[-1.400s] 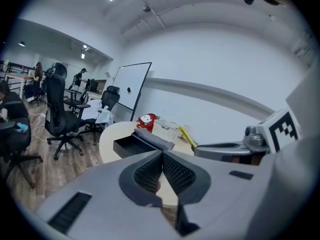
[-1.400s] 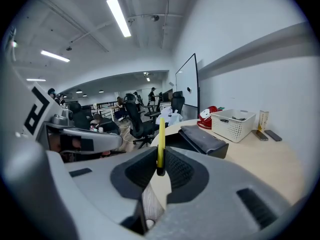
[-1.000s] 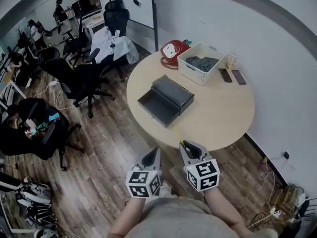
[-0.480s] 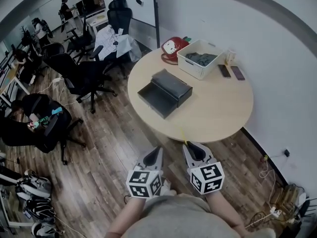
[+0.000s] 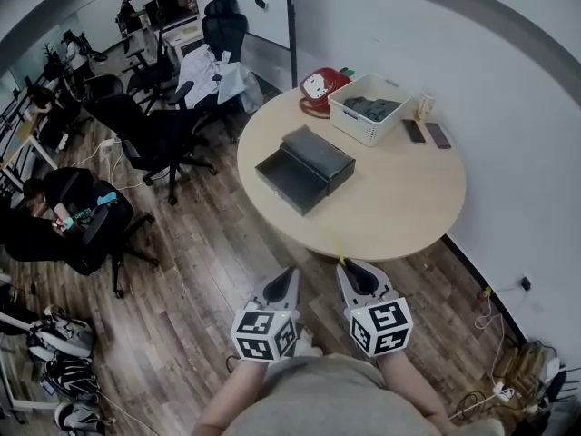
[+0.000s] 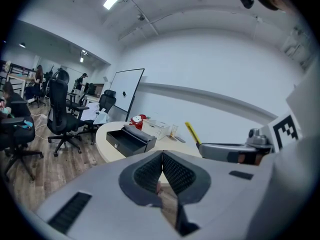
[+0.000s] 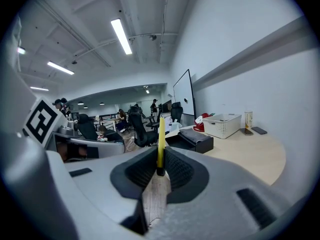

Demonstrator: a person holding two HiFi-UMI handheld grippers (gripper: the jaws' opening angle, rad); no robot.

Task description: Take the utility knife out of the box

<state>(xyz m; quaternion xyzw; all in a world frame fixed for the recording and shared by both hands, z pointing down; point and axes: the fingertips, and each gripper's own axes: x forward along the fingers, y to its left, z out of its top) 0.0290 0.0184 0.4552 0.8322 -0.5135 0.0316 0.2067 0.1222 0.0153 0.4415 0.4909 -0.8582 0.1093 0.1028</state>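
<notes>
Your right gripper [image 7: 160,156] pinches the utility knife [image 7: 161,134] by one end, well clear of the open box [image 5: 304,168] at 12 o'clock — removal looks done — left gripper [image 6: 162,160] pressed together, empty.

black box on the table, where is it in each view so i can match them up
Head view: black box upper centre, open, on the round table's left side.
Left gripper view: black box left of centre, at the table's near edge.
Right gripper view: black box just right of the yellow utility knife, mid-height.
Shared landmark: the white basket beyond it.
</notes>
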